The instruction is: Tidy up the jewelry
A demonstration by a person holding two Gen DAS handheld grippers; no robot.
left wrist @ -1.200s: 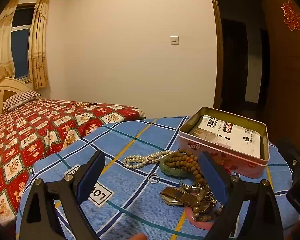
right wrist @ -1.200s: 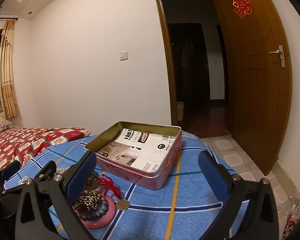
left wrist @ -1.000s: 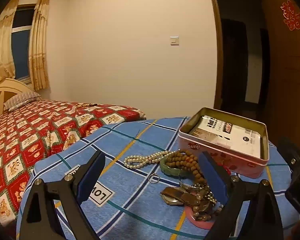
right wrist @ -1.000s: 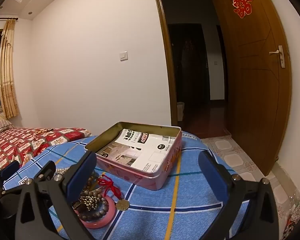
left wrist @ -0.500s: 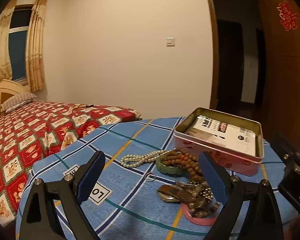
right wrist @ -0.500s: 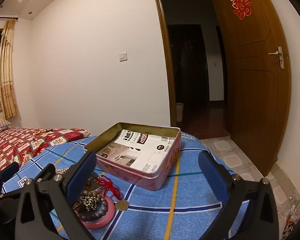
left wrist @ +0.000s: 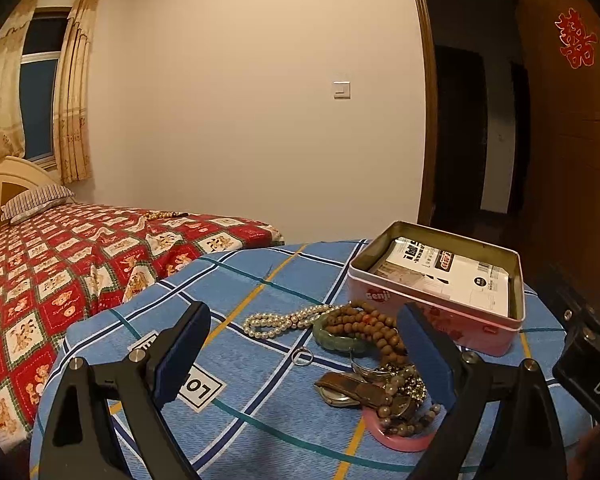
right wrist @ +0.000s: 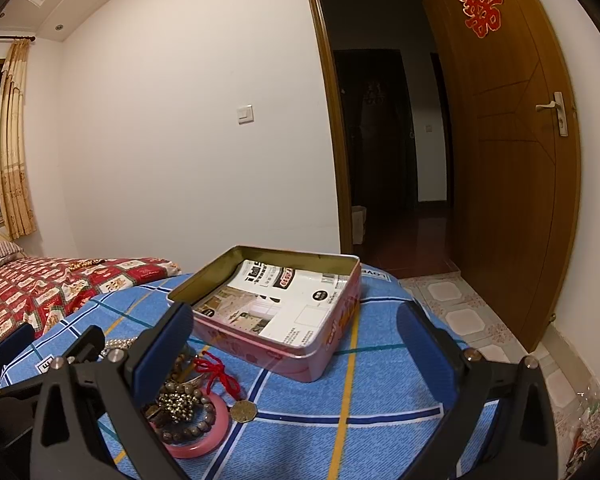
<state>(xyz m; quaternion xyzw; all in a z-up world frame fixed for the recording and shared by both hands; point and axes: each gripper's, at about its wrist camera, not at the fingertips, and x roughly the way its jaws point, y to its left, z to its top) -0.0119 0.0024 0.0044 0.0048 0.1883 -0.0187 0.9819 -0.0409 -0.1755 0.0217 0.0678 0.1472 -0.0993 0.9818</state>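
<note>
A heap of jewelry lies on the blue checked tablecloth (left wrist: 236, 280): a pearl necklace (left wrist: 284, 322), a green bangle (left wrist: 340, 342), brown wooden beads (left wrist: 376, 330), a small ring (left wrist: 303, 357), a watch (left wrist: 340, 390) and a pink bangle (left wrist: 400, 436). Behind it stands an open pink tin (left wrist: 436, 308) lined with printed paper. My left gripper (left wrist: 306, 354) hovers open above the heap, holding nothing. My right gripper (right wrist: 294, 346) is open and empty in front of the pink tin (right wrist: 324, 340); the pink bangle (right wrist: 196, 436), a red cord (right wrist: 216, 368) and a gold coin pendant (right wrist: 244, 411) lie by its left finger.
A bed with a red patterned cover (left wrist: 60, 256) lies left of the table. An open wooden door (right wrist: 512, 160) and a dark doorway (right wrist: 384, 140) stand to the right, with tiled floor (right wrist: 460, 312) beyond the table's edge.
The left wrist view has tilted slightly, so the jewelry and tin sit a little lower and further left in it. The right gripper has barely moved. Both grippers stay open.
</note>
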